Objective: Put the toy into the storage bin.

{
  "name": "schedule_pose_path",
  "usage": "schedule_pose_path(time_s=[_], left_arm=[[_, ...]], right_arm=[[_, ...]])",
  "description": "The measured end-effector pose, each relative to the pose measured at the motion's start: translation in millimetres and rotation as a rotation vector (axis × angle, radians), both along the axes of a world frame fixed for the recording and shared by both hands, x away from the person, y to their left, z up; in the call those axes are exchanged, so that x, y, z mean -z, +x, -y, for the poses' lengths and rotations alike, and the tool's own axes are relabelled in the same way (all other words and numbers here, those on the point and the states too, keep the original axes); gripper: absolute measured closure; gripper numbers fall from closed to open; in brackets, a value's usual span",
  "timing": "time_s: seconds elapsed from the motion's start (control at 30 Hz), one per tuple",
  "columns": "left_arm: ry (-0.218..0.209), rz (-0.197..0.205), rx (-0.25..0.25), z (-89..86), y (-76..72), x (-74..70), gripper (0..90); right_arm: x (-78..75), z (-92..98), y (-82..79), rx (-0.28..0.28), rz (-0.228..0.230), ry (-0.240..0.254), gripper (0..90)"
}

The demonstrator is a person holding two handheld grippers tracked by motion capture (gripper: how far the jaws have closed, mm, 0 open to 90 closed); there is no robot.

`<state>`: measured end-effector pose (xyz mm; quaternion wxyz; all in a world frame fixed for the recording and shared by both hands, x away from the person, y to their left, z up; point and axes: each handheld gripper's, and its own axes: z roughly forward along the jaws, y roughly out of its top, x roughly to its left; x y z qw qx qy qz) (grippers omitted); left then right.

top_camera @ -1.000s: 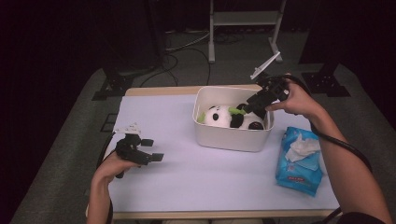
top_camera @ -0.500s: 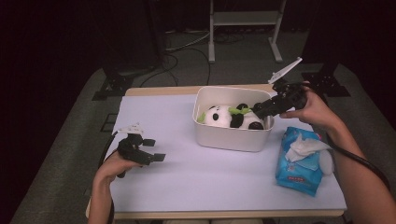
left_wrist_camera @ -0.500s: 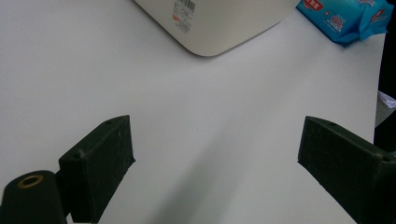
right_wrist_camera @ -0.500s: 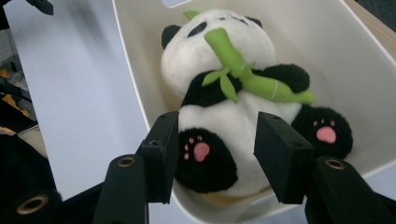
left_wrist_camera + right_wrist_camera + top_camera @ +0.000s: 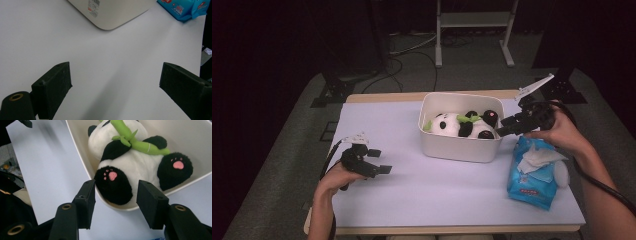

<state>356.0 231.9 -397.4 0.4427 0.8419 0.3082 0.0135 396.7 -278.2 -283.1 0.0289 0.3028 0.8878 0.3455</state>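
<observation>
One plush panda (image 5: pixel 464 126) lay on its back inside the white tub (image 5: pixel 460 148) at mid-table, a green bamboo stalk (image 5: pixel 136 141) across its chest. The right gripper (image 5: pixel 503 128) hovered at the tub's right end, its jaws parted and holding nothing. The left gripper (image 5: pixel 381 161) rested wide and empty over the table (image 5: pixel 437 195). Soft, light and squashy by the look of it, the toy would probably grip best at a black foot (image 5: pixel 113 183) or its belly.

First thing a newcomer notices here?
The plush panda lying in the white bin at the table's middle, green bamboo across its belly. The right gripper hovers at the bin's right end, jaws apart and empty, aimed at a paw. A blue wipes pack lies right of the bin.
</observation>
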Motion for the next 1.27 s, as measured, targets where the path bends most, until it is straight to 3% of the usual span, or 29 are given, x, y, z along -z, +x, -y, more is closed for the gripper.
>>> schedule_pose_path(time_s=[0.77,1.27], left_arm=[[0.0,0.017,-0.004,-1.9,-4.5,-4.2,9.4],[0.002,0.022,-0.004,-1.3,-7.6,-6.8,9.4]], right_arm=[[34.6,34.0,-39.1,0.061,-0.038,0.052,46.9],[41.9,46.8,-58.4,0.078,-0.041,0.074,44.9]])
